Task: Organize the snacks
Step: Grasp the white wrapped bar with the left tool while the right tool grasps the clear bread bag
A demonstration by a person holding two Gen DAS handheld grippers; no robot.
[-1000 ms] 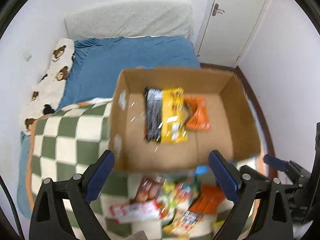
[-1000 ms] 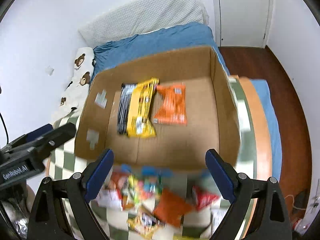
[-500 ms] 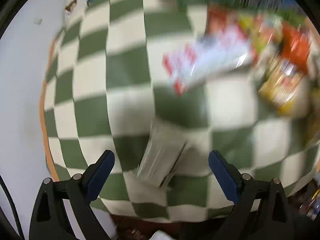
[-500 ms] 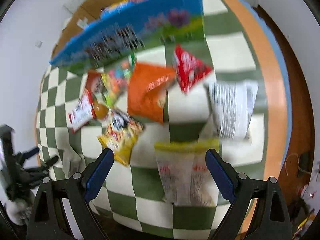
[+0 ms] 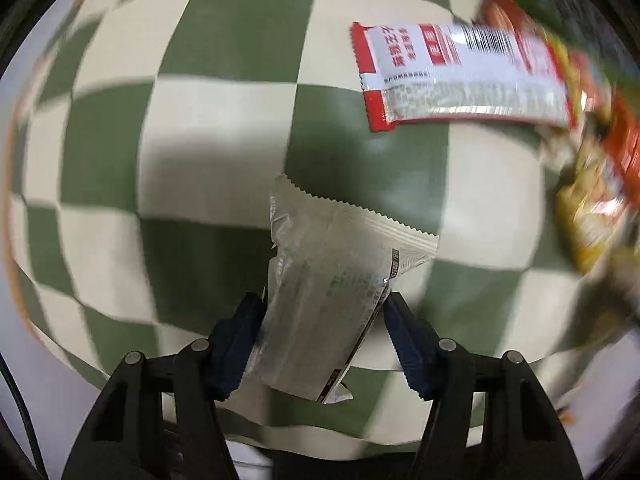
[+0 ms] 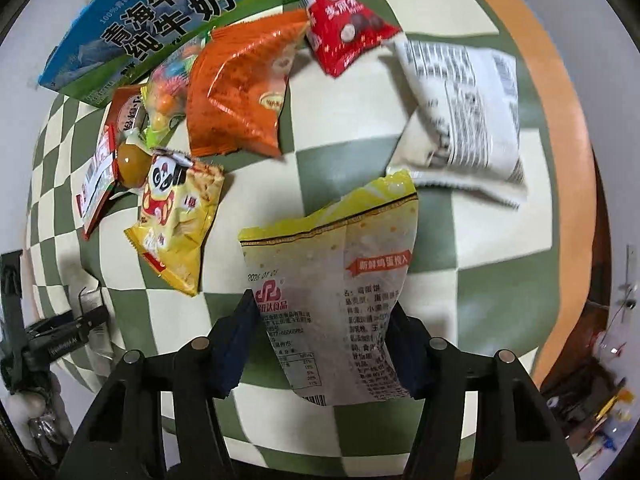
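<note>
My left gripper [image 5: 322, 306] points down at the checked blanket [image 5: 224, 128]. Its jaws are closing, and both blue pads touch the sides of a pale silver snack packet [image 5: 332, 256] that lies between them. My right gripper [image 6: 322, 308] also points down with its jaws closing. A yellow-and-white egg-cake packet [image 6: 340, 264] sits between its pads, and they press its lower edges. The left gripper also shows in the right wrist view, as a dark shape at the left edge [image 6: 60, 332].
A red-and-white packet [image 5: 460, 76] lies above the left gripper, beside more blurred snacks. Near the right gripper lie a panda packet [image 6: 180, 220], an orange bag [image 6: 240, 92], a red bag [image 6: 344, 28], a white bag [image 6: 464, 108] and a blue milk carton [image 6: 160, 12].
Both grippers came down from above the cardboard box to the blanket. Each now has its jaws drawn in around a packet; before, both stood wide with nothing between them.
</note>
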